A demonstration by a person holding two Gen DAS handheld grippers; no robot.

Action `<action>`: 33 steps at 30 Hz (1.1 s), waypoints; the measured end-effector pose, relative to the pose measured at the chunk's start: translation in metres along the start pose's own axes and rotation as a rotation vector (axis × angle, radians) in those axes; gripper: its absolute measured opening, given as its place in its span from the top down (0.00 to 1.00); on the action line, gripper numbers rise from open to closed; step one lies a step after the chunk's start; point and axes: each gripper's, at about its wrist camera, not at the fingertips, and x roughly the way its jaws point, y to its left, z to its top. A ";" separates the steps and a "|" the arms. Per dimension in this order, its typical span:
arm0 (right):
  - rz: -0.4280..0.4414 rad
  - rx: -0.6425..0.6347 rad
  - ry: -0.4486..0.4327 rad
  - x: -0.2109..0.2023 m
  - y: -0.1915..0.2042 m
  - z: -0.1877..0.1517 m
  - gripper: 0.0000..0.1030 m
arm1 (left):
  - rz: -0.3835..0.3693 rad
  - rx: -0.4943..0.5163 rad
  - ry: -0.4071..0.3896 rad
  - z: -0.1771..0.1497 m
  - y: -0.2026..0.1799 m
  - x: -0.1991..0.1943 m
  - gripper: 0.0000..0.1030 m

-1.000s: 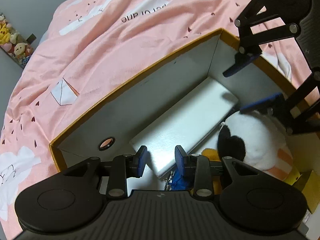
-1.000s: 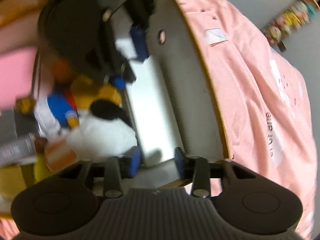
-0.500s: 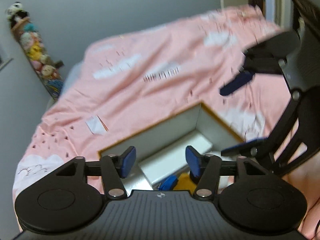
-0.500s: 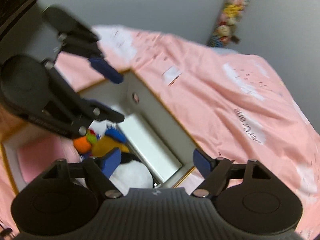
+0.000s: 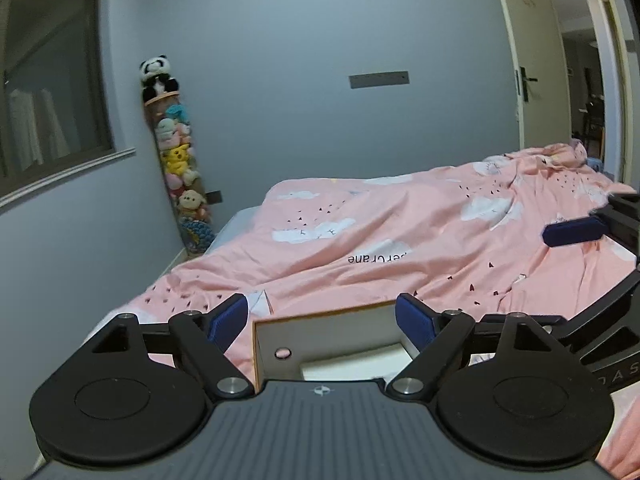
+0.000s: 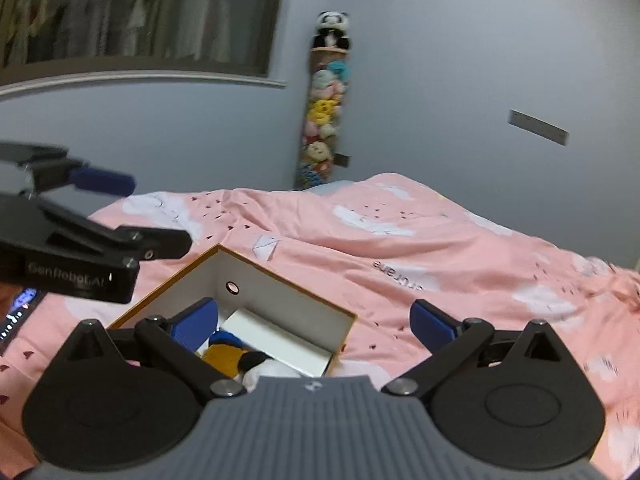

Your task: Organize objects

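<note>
An orange-rimmed cardboard box [image 5: 320,314] with white walls sits on the bed below both grippers. A flat white box [image 5: 356,364] lies inside it. The right wrist view shows the same orange-rimmed box [image 6: 288,280], the flat white box [image 6: 276,340] and soft toys, one yellow and blue [image 6: 224,354]. My left gripper [image 5: 322,316] is above the box, its jaws opening wide with nothing between them. My right gripper [image 6: 316,318] also hovers over it, jaws opening and empty. One blue pad [image 5: 572,232] of the right gripper shows at the right edge.
A pink duvet [image 5: 400,240] with cloud prints covers the bed. A tall tube of plush toys [image 5: 180,160] topped by a panda stands in the corner. There is a window [image 5: 48,80] at left, an open doorway [image 5: 580,80] at right and a lit screen [image 6: 20,304] at the left edge.
Both grippers lifted up and back out of the box and tilted from looking down into it toward the room. Their jaws spread from narrow to wide, holding nothing.
</note>
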 end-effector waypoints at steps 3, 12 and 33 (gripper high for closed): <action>-0.006 0.096 -0.015 -0.022 0.003 -0.008 0.01 | -0.021 -0.013 0.017 -0.008 -0.003 -0.008 0.05; -0.053 0.281 -0.042 -0.050 0.019 -0.035 0.01 | -0.008 -0.072 0.045 -0.037 -0.004 -0.029 0.05; -0.166 0.266 0.128 -0.025 0.046 -0.072 0.01 | 0.008 -0.179 0.211 -0.092 -0.001 -0.029 0.08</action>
